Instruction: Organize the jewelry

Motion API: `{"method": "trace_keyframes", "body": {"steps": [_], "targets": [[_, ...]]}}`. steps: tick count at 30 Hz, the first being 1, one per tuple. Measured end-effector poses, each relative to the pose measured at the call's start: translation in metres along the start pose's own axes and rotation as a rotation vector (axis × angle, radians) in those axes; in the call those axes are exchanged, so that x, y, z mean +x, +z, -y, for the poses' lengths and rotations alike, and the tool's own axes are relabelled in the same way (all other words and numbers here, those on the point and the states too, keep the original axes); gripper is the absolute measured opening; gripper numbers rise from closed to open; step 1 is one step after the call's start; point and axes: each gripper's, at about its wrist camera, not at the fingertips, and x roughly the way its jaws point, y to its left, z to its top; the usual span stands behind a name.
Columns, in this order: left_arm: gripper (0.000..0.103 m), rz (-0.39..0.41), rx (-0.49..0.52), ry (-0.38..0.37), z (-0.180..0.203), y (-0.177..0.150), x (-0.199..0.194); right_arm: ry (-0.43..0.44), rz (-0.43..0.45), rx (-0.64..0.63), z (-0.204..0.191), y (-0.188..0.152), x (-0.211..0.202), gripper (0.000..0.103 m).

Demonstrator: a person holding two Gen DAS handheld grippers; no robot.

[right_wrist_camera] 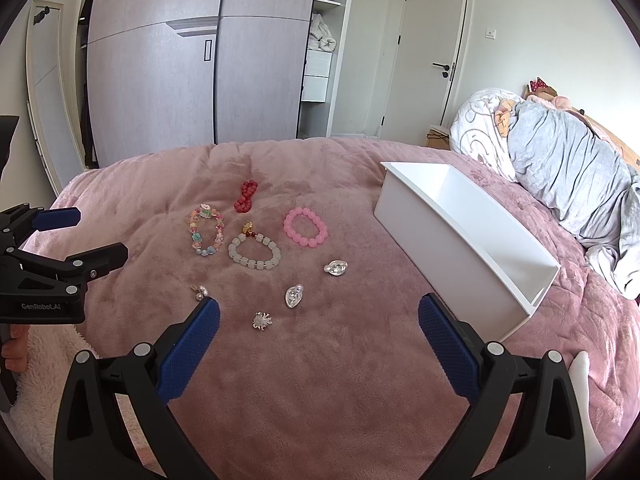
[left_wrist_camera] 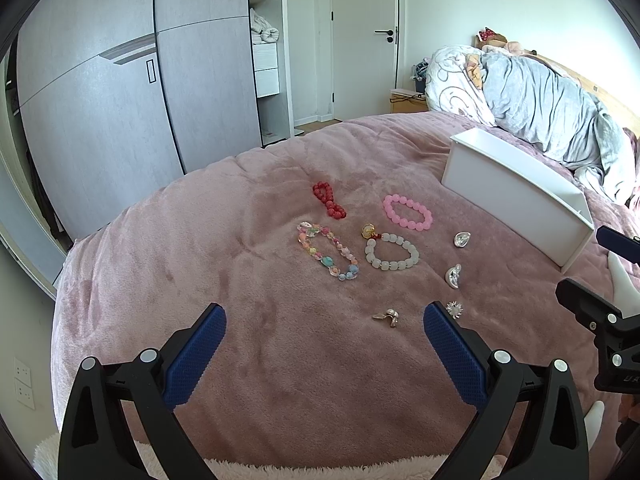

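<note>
Left gripper [left_wrist_camera: 325,320] held low over the near edge of the bed, jaws wide apart, nothing between them; blue pads [left_wrist_camera: 196,356] point toward the jewelry. Right gripper [right_wrist_camera: 319,314] alongside it at like height, jaws also spread wide and empty. In the right view the left gripper shows from the side at the frame's left edge, with part of a hand [right_wrist_camera: 14,350] under it gripping the handle. All jewelry lies loose on the pink blanket [left_wrist_camera: 200,280] ahead of both tools, nothing lifted. Nearest the left gripper: a small silver piece [left_wrist_camera: 387,317] between its fingertips in view, and a spiky silver piece [left_wrist_camera: 454,309] just beside its right pad. Farther out, two more silver pieces [left_wrist_camera: 454,276] and [left_wrist_camera: 462,239], apart from each other. Beyond these, four bead bracelets: multicolour [left_wrist_camera: 327,251], pale green with a gold charm [left_wrist_camera: 392,251], pink [left_wrist_camera: 408,208], and red [left_wrist_camera: 329,199], folded on itself, farthest. Count: four bracelets, four small silver pieces. A white box [right_wrist_camera: 452,240], open-topped and empty, sits to the right of the jewelry, slantwise on the blanket, not touching any piece. Nothing lies between the grippers and the jewelry. Behind the box, a heap of grey bedding [right_wrist_camera: 568,176]; past the bed, a grey wardrobe [right_wrist_camera: 160,80] and a closed door [right_wrist_camera: 432,52].
</note>
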Motion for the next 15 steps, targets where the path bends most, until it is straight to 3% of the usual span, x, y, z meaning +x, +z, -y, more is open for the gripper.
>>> {"method": "trace_keyframes", "body": {"steps": [7,15], "targets": [[0.100,-0.005,-0.010,0.010,0.000,0.001,0.003,0.004,-0.001,0.018,0.003,0.002,0.002,0.098],[0.100,-0.034,-0.058,-0.060,-0.001,0.018,0.023,0.013,0.005,0.077,0.013,0.030,0.022,0.098]]}}
